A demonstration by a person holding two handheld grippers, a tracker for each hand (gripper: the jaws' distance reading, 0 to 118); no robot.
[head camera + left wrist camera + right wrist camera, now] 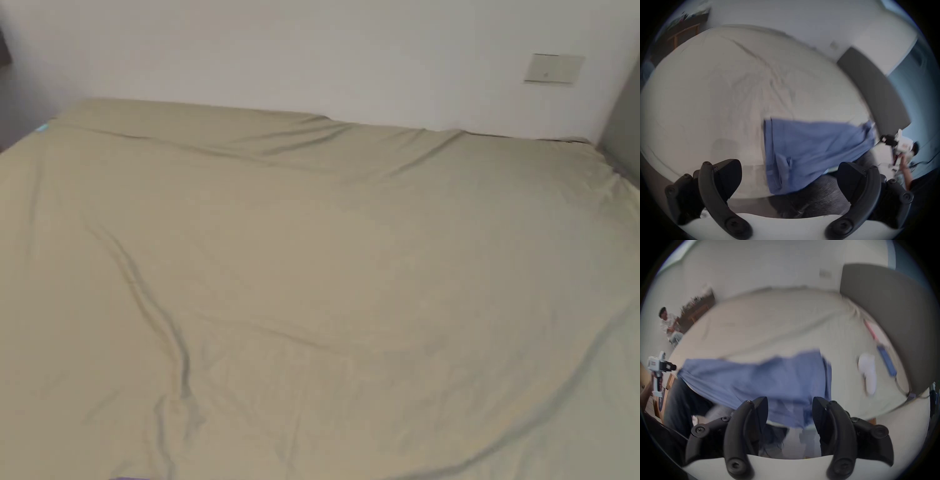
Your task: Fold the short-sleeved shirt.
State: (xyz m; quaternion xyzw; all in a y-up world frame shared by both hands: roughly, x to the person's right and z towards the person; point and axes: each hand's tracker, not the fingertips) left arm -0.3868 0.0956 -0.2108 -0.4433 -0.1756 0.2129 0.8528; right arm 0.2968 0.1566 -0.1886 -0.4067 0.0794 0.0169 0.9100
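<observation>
A blue short-sleeved shirt (pixel 810 146) lies spread at the near edge of the bed, and part of it hangs over the side. In the left gripper view my left gripper (pixel 789 164) stands wide open just short of the shirt's nearer end, with nothing between its jaws. My right gripper (pixel 789 400) is open too, and the shirt (pixel 753 381) lies just beyond its jaws. Each gripper also shows from afar: the right gripper (pixel 885 139) by the shirt's far end, the left gripper (pixel 670 366) beyond the opposite end.
A wrinkled beige sheet (pixel 312 250) covers the bed, which stands against a white wall with a wall plate (pixel 553 67). A grey padded panel (pixel 883 305) borders one side. A white object (pixel 867 373) and a blue strip (pixel 886 361) lie near it. A person (pixel 669 324) sits far off.
</observation>
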